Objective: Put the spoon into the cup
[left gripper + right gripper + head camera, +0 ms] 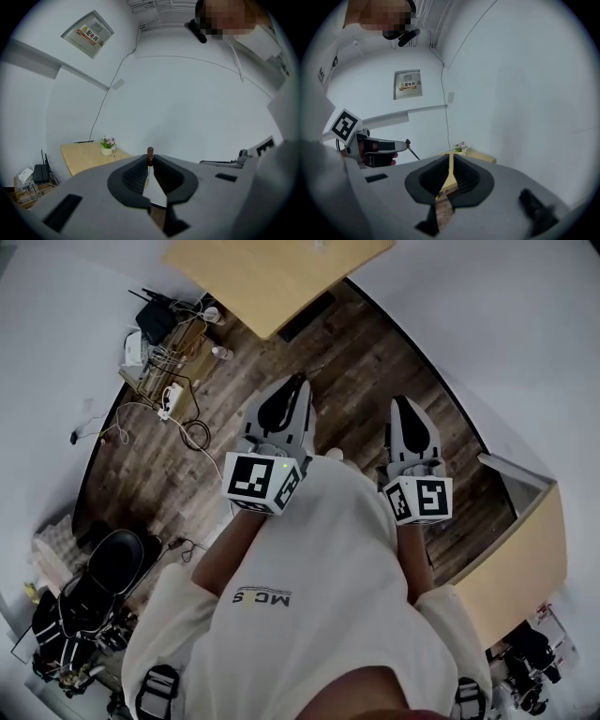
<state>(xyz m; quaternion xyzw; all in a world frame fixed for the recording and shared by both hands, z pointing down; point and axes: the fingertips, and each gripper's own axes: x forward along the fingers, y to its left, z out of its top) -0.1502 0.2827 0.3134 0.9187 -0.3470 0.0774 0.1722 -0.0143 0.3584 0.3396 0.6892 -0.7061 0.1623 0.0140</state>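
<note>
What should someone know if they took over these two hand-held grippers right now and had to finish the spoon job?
Left hand-held gripper: shut on the slim spoon with a brown rounded tip. The tip pokes out past the pads and the bowl is hidden.
Right hand-held gripper: jaws drawn together, nothing in them.
Both are held in the air over the dark wooden floor, facing a light wooden table with a small white flowerpot.
Done: spoon in grip.
Left: find the cup, which no view shows, and put the spoon in it.
</note>
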